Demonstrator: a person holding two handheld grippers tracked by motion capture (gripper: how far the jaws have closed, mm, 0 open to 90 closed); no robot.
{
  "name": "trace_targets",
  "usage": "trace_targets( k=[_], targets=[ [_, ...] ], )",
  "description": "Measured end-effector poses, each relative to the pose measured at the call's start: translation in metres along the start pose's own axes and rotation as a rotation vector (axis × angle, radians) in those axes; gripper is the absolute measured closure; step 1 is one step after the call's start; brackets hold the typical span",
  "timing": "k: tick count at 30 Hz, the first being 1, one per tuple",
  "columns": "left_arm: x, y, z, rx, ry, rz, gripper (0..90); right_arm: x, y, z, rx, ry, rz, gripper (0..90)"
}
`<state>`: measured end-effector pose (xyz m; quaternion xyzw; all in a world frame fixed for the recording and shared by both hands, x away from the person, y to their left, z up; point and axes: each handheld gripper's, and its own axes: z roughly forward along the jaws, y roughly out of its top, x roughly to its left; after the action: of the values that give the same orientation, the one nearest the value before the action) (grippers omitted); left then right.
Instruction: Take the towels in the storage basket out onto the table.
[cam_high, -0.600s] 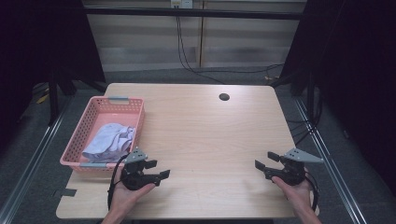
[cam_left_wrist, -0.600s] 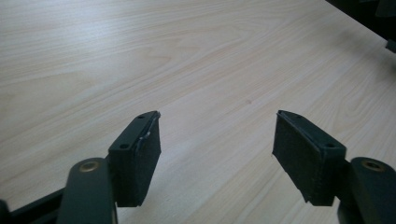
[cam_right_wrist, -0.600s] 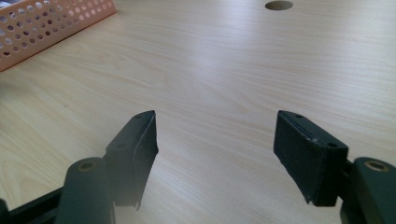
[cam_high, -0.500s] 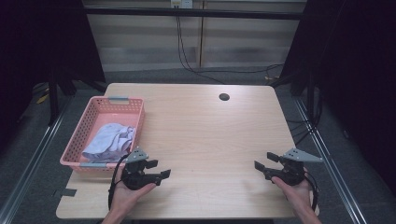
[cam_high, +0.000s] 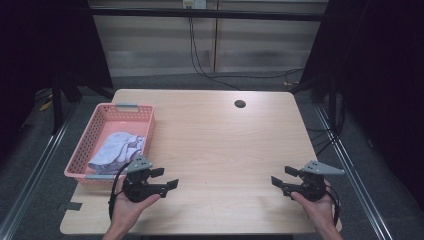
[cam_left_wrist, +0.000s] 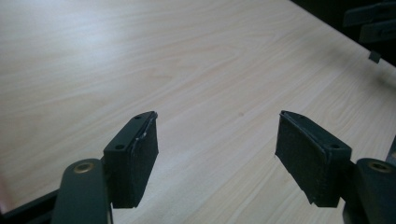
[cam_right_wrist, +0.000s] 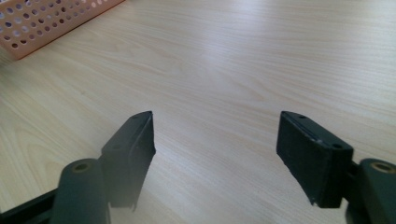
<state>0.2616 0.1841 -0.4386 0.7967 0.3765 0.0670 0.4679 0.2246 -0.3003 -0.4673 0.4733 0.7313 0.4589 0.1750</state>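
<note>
Grippers poised, fingers wide and empty.
Cloth lay in the basket just beyond the left gripper, well apart from the right gripper.

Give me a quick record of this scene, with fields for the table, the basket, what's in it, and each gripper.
table: light wood, small dark hole near far edge
basket: pink, at table's left side
contents: pale cloth
left gripper: open, nothing between jaws, beside the basket's near corner
right gripper: open, nothing between jaws, near right edge

Wooden table; grey floor; dark curtains
</note>
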Motion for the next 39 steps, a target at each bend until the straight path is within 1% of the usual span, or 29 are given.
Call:
trace_targets(
  k=[1, 4, 6, 7, 9, 10, 11, 13, 15, 16, 17, 18, 19, 20, 21, 23, 25, 26, 27, 28, 29, 30, 31, 33, 35, 36, 37, 38, 39],
  targets=[
    [0.000, 0.000, 0.000, 0.000, 0.000, 0.000, 29.4, -0.001, 0.000, 0.000, 0.006, 0.008, 0.006, 25.6],
    [0.008, 0.002, -0.012, -0.007, 0.034, -0.016, 28.5, -0.002, 0.000, 0.002, 0.020, 0.021, 0.011, 25.4],
    [0.010, 0.003, -0.015, -0.002, 0.033, -0.013, 28.0, -0.002, -0.001, 0.003, 0.022, 0.027, 0.011, 24.7],
    [0.011, 0.003, -0.022, 0.002, 0.061, 0.004, 28.0, -0.001, 0.000, 0.005, 0.028, 0.032, -0.013, 24.0],
    [0.012, 0.003, -0.026, 0.010, 0.066, 0.012, 26.8, 0.000, 0.000, 0.006, 0.030, 0.030, -0.016, 23.1],
    [0.017, 0.002, -0.035, 0.002, 0.091, 0.028, 25.9, 0.000, 0.001, 0.008, 0.035, 0.042, -0.017, 21.3],
    [0.017, 0.002, -0.035, 0.002, 0.091, 0.028, 23.9, 0.000, 0.001, 0.008, 0.035, 0.042, -0.017, 21.3],
    [0.029, 0.003, -0.046, -0.010, 0.104, 0.025, 23.2, 0.002, 0.002, 0.009, 0.035, 0.038, -0.019, 21.1],
    [0.044, 0.005, -0.062, -0.024, 0.121, -0.008, 18.8, 0.005, 0.002, 0.008, 0.035, 0.043, -0.027, 21.0],
    [0.044, 0.005, -0.062, -0.024, 0.121, -0.008, 19.2, 0.005, 0.002, 0.008, 0.035, 0.043, -0.027, 21.0],
    [0.049, 0.007, -0.068, -0.025, 0.121, -0.011, 19.2, 0.005, 0.001, 0.007, 0.035, 0.049, -0.029, 21.0],
    [0.061, 0.012, -0.080, -0.027, 0.135, -0.034, 18.3, 0.006, 0.001, 0.007, 0.035, 0.057, -0.030, 21.9],
    [0.061, 0.012, -0.080, -0.027, 0.135, -0.034, 18.7, 0.006, 0.001, 0.007, 0.035, 0.057, -0.030, 21.9],
    [0.066, 0.014, -0.087, -0.034, 0.171, -0.039, 18.7, 0.006, 0.001, 0.007, 0.033, 0.052, -0.033, 22.6],
    [0.071, 0.016, -0.092, -0.034, 0.186, -0.044, 18.9, 0.006, 0.001, 0.007, 0.036, 0.054, -0.033, 22.6],
    [0.079, 0.020, -0.100, -0.020, 0.189, -0.051, 19.1, 0.005, 0.001, 0.007, 0.033, 0.055, -0.029, 22.5],
    [0.092, 0.023, -0.108, 0.001, 0.245, -0.044, 21.2, 0.006, 0.002, 0.006, 0.020, 0.046, -0.030, 22.6],
    [0.097, 0.024, -0.110, 0.012, 0.261, -0.050, 21.6, 0.006, 0.002, 0.005, 0.019, 0.046, -0.029, 22.6],
    [0.097, 0.024, -0.110, 0.012, 0.261, -0.050, 21.2, 0.006, 0.002, 0.005, 0.019, 0.046, -0.029, 22.6],
    [0.102, 0.024, -0.111, 0.028, 0.276, -0.044, 19.8, 0.005, 0.003, 0.006, 0.016, 0.048, -0.028, 22.3],
    [0.104, 0.025, -0.110, 0.046, 0.273, -0.042, 19.8, 0.005, 0.003, 0.006, 0.016, 0.048, -0.028, 22.3],
    [0.107, 0.026, -0.109, 0.049, 0.293, -0.039, 20.9, 0.005, 0.003, 0.006, 0.020, 0.051, -0.028, 22.2],
    [0.111, 0.027, -0.109, 0.068, 0.289, -0.031, 20.9, 0.005, 0.002, 0.007, 0.026, 0.050, -0.030, 22.3],
    [0.122, 0.029, -0.108, 0.074, 0.280, -0.054, 18.1, 0.005, 0.002, 0.009, 0.036, 0.050, -0.026, 22.2],
    [0.128, 0.030, -0.103, 0.092, 0.294, -0.061, 17.3, 0.005, 0.002, 0.009, 0.032, 0.050, -0.030, 22.2],
    [0.132, 0.030, -0.099, 0.110, 0.288, -0.056, 17.3, 0.005, 0.002, 0.009, 0.034, 0.049, -0.032, 22.1],
    [0.136, 0.030, -0.095, 0.113, 0.273, -0.079, 17.4, 0.005, 0.002, 0.010, 0.044, 0.054, -0.027, 21.7],
    [0.136, 0.030, -0.095, 0.113, 0.273, -0.079, 17.8, 0.005, 0.002, 0.010, 0.044, 0.054, -0.027, 21.7],
    [0.139, 0.030, -0.091, 0.142, 0.265, -0.078, 19.2, 0.005, 0.001, 0.012, 0.054, 0.062, -0.031, 21.7]
  ],
)
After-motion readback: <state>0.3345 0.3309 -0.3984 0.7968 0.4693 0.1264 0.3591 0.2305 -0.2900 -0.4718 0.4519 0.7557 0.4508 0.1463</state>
